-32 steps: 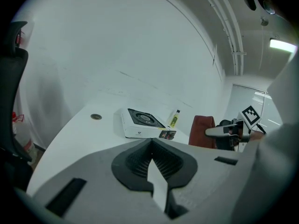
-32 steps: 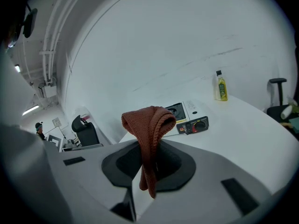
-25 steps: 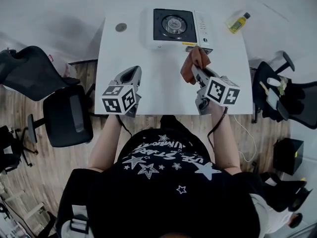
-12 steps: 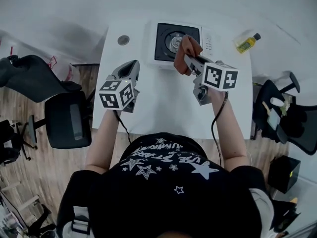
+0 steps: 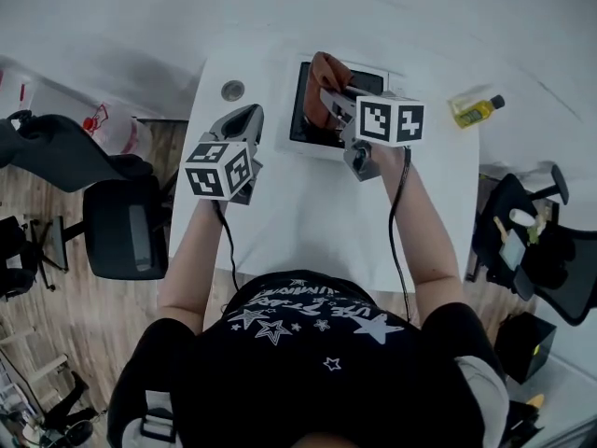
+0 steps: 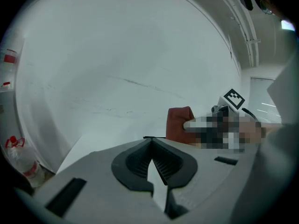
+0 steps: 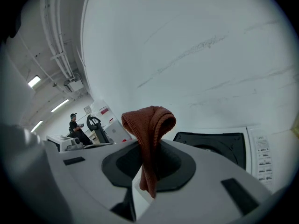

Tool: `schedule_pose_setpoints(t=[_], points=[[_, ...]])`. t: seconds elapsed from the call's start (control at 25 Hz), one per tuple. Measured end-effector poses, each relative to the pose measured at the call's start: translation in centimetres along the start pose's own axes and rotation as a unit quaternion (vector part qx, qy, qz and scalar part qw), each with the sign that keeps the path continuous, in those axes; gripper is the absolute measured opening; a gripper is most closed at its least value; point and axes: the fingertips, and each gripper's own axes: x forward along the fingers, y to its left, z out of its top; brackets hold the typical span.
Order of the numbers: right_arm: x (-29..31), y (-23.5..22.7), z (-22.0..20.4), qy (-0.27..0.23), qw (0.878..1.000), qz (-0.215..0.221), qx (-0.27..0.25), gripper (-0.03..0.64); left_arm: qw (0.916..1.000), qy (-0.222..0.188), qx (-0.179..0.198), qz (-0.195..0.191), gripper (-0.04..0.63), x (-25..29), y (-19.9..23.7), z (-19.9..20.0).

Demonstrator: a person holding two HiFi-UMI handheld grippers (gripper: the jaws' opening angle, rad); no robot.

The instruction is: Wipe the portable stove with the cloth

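Cloth (image 7: pixel 149 125), clamped by right hand-held gripper (image 7: pixel 147 169), overlaps stove (image 5: pixel 303 124) overhead.

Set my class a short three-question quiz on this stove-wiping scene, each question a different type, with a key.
1. True or false: the left gripper holds the cloth.
2. Multiple choice: in the head view, the right gripper shows over A) the bare table, B) the portable stove, C) the yellow bottle.
3. Fill in: the left gripper's jaws are ____.
Key: 1 false, the right gripper holds the cloth; 2 B; 3 shut, with nothing between them.
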Motion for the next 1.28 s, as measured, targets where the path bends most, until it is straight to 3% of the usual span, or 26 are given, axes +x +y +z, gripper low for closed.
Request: schedule_pose_setpoints(t=[0.48,0.88,1.28], points=[[9.3,-2.9,0.9,0.056,0.990,0.078,0.103,0.057,0.9993,0.022,-0.016,0.023,0.008,5.6,2.9,-0.2],[13.3,-6.2,-0.4,0.117,0.989,0.025,0.088,0.057,0.9984,0.038,-0.027,0.032,0.008,7.6,4.1,-1.0],[12.0,-8.4,-0.7,0.120,0.989,-0.001,0.090,0.057,0.9982,0.049,-0.023,0.027,0.008,8.3,3.9,-1.2]])
